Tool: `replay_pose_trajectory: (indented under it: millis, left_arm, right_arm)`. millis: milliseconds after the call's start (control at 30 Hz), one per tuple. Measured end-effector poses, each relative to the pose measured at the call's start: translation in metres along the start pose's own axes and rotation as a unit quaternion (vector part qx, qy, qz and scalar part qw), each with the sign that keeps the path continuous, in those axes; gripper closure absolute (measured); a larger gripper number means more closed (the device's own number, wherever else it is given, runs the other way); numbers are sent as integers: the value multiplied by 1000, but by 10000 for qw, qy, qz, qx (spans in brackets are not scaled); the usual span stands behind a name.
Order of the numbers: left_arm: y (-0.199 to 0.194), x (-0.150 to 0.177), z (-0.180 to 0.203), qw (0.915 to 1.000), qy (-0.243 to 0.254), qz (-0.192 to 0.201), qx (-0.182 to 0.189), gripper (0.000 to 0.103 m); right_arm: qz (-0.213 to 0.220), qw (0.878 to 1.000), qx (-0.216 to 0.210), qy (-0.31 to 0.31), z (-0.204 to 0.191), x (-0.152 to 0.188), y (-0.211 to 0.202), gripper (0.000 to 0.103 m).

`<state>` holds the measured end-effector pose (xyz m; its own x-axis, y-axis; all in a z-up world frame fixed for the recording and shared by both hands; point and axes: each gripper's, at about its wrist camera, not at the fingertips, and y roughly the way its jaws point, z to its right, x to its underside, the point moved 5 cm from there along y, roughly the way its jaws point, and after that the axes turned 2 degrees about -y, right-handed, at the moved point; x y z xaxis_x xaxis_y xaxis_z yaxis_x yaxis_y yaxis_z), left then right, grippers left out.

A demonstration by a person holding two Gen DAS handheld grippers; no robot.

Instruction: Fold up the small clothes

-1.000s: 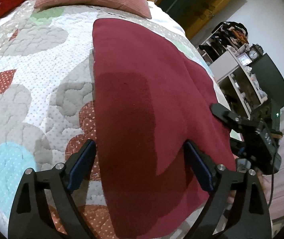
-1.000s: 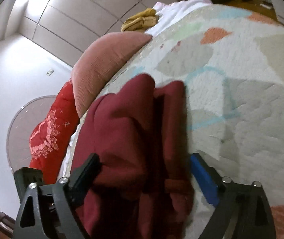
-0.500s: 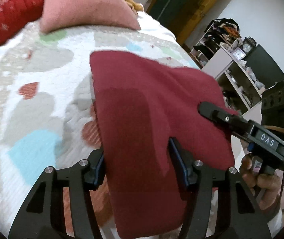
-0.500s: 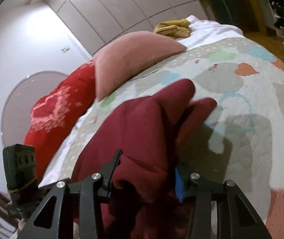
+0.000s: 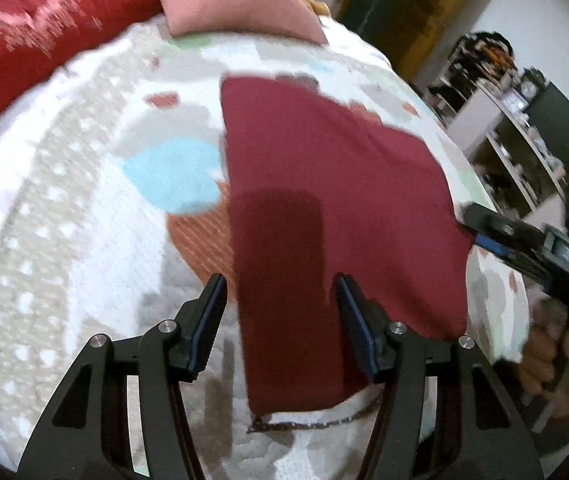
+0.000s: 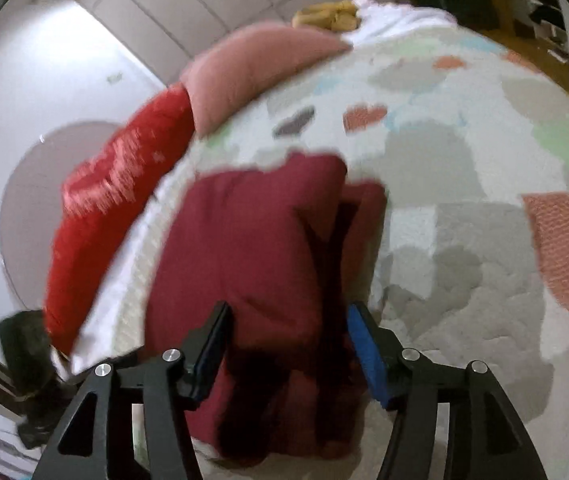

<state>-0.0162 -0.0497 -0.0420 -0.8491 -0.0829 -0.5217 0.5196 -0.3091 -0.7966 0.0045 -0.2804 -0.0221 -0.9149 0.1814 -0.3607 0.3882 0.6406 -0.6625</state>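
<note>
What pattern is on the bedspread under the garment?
Pastel hearts on white dotted quilting; clearest in the right wrist view.

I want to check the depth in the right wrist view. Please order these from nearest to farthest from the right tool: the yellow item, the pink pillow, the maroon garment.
1. maroon garment: between the fingers of the right tool, on the quilt.
2. pink pillow: beyond the garment, upper centre.
3. yellow item: farthest, past the pillow, at the top.

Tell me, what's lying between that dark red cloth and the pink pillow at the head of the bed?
Only the heart-patterned quilt. In the left wrist view, bare quilt separates the maroon garment from the pink pillow.
</note>
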Motion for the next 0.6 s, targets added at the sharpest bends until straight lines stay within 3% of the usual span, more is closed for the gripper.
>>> replay_pose_trajectory:
  millis: [100, 200, 300, 433, 600]
  left_arm:
    - [-13, -14, 1, 9993, -14, 343, -122, 45]
    - [-7, -23, 2, 9989, 67, 310, -353, 44]
    - [6, -25, 2, 9986, 89, 273, -445, 44]
    - [26, -22, 4, 9987, 82, 242, -436, 44]
    - [22, -22, 10, 9967, 208, 415, -662, 40]
  right_arm:
    - [272, 9933, 489, -1010, -32, -6, -19, 53]
    - [367, 9804, 858, -1735, -59, -5, -15, 59]
    - [279, 9787, 839, -1855, -65, -4, 1, 66]
    - [-139, 9765, 1267, -1736, -37, 9, 38, 68]
    - [-8, 9835, 1013, -1496, -28, 10, 33, 67]
